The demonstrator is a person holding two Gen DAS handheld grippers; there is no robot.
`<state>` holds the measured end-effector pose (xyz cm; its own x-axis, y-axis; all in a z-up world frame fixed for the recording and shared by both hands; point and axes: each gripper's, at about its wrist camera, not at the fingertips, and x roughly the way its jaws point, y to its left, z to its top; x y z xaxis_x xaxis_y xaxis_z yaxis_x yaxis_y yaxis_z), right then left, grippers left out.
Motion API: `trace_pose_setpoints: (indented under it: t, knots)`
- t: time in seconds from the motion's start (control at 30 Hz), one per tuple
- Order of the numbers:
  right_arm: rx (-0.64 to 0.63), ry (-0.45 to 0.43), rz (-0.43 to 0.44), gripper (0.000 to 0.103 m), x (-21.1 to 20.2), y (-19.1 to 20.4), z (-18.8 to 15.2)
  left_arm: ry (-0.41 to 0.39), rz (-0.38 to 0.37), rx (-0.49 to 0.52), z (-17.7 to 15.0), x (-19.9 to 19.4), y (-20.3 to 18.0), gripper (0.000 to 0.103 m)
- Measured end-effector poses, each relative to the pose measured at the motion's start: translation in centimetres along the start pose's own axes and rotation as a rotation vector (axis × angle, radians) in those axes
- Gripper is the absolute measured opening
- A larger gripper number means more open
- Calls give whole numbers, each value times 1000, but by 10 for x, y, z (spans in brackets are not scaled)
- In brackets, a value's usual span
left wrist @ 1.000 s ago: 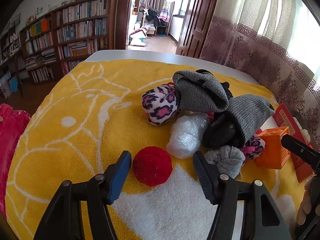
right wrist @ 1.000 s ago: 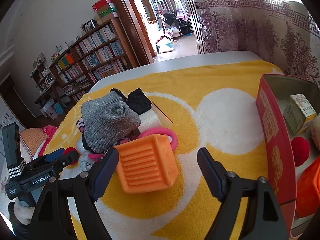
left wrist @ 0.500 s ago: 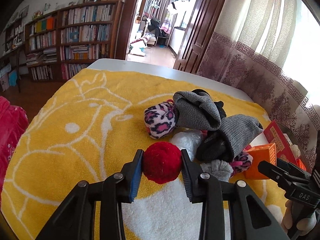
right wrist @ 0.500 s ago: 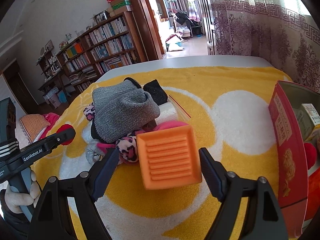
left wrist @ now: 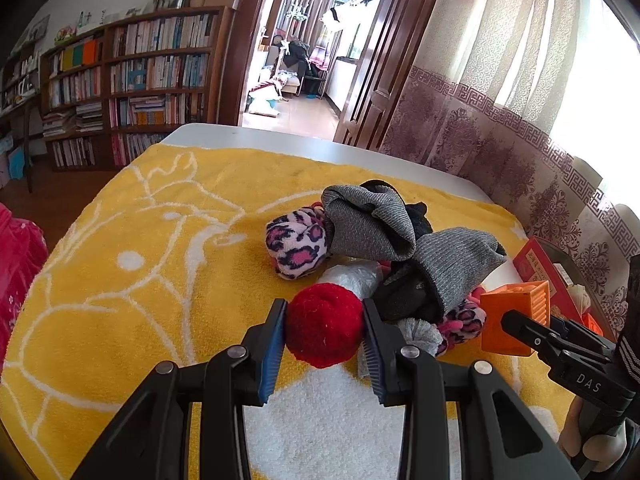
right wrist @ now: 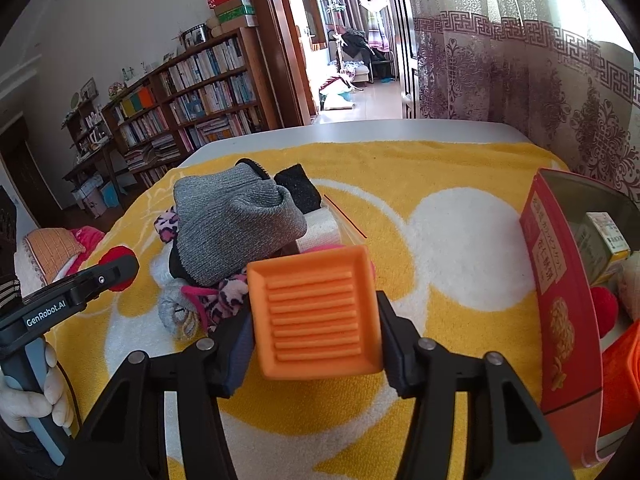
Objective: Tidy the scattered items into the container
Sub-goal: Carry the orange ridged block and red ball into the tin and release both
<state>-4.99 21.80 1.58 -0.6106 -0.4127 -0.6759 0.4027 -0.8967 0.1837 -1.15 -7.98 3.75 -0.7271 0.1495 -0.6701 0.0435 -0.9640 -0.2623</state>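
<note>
A red fuzzy ball (left wrist: 323,330) sits just over the yellow towel (left wrist: 160,260), and my left gripper (left wrist: 323,305) is shut on it. The same ball (right wrist: 114,254) shows at the left of the right wrist view. An orange ribbed block (right wrist: 312,280) fills my right gripper (right wrist: 314,320), whose jaws are closing, with the pads against its two sides. The red container (right wrist: 560,300) stands open at the right, holding a small box (right wrist: 604,236), another red ball (right wrist: 604,306) and an orange item (right wrist: 620,360).
A pile lies mid-towel: grey knit hats (left wrist: 368,224), a leopard-print sock (left wrist: 298,242), a clear plastic bag (left wrist: 356,278) and dark socks. Pink cloth (left wrist: 16,264) hangs at the left edge. A gloved hand (right wrist: 28,400) holds the left gripper. Curtains run along the right.
My left jaws closed on the red ball and stayed on it. My right jaws went from wide apart to tight against the orange block, which now sits closer to the camera.
</note>
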Motion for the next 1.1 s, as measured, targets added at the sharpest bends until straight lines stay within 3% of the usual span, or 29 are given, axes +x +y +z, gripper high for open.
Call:
trace_pose_setpoints:
  t: [0.43,0.67,1.1]
  knots:
    - [77,-177,-117,59,-40,-20,7,-9,-21,34,-1,0,-10,37]
    - [138,-235,-132,59,-71,-38,8,-6,-48,59,-3,-1,-21,37]
    - [335,-306,-354,59,-154,-141,-7,-2,-140,180,-9,-12,-83,37]
